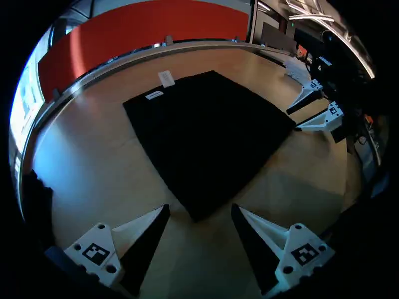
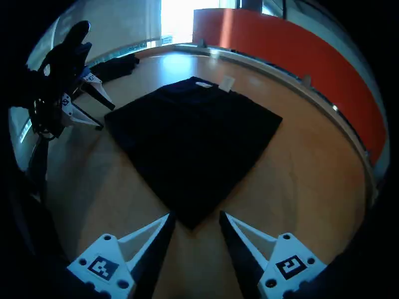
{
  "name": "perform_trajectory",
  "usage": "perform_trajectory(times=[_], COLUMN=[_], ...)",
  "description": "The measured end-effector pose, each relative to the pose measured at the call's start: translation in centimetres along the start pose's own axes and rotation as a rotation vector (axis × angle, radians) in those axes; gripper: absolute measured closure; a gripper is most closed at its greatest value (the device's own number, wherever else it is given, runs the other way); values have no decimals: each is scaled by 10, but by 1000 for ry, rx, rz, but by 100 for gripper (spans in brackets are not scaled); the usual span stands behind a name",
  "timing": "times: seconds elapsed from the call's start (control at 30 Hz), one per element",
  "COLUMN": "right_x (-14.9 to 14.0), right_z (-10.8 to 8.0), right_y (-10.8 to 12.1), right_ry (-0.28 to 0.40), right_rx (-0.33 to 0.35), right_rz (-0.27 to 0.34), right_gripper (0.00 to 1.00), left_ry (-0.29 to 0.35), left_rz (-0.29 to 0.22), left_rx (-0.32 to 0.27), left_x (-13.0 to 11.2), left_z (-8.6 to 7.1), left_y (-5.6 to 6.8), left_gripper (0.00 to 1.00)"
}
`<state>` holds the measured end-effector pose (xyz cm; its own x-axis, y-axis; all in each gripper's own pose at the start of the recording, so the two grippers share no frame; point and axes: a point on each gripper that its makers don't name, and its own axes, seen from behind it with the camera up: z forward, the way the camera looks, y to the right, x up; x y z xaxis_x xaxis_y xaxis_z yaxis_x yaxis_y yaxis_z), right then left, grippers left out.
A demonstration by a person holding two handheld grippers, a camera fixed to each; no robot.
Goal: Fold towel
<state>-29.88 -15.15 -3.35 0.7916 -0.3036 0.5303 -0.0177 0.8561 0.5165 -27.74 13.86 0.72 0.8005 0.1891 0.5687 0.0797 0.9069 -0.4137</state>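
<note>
Left gripper, seen in the left gripper view: both fingers were spread wide apart, tips pointing forward and slightly downward, with a broad gap between them. Right gripper, seen in the right gripper view: fingers likewise parted, the gap somewhat narrower. Each gripper also appeared farther off in the other's view, fingers apart, and the two were held well apart.

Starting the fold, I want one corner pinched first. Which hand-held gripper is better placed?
Right hand-held gripper, narrowly: a corner of the flat black cloth towel lies between its open jaws, set narrower. The left hand-held gripper straddles another corner similarly.
</note>
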Motion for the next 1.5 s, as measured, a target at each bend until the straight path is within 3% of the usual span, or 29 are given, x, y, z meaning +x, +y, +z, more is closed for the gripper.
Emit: perform_trajectory(times=[0.27, 0.4, 0.5, 0.67, 1.07, 1.3, 1.4, 1.5], right_x=[-1, -1, -1, -1, 0, 0, 0, 0], right_z=[-2, -3, -2, -2, 0, -1, -1, -2], right_y=[-7, -10, -11, -11, -10, -10, -10, -11], right_ry=[-4, -3, -4, -6, -12, -18, -19, -20], right_rx=[34, 37, 34, 24, 17, 18, 15, 13], right_rz=[5, -1, 3, 10, -1, -7, -5, 7], right_gripper=[61, 71, 77, 81, 81, 84, 86, 87], left_ry=[-5, -11, -14, -24, -22, -25, -27, -28], left_rz=[-36, -38, -39, -44, -8, -8, -22, -59], left_rx=[17, 38, 53, 73, 83, 79, 82, 90], left_x=[-1, -4, -5, -5, -2, -2, -2, -3], left_z=[-4, -5, -5, -5, -3, -2, -3, -5], left_y=[-5, -8, -11, -15, -12, -9, -9, -11], left_gripper=[28, 47, 52, 69, 71, 79, 82, 92])
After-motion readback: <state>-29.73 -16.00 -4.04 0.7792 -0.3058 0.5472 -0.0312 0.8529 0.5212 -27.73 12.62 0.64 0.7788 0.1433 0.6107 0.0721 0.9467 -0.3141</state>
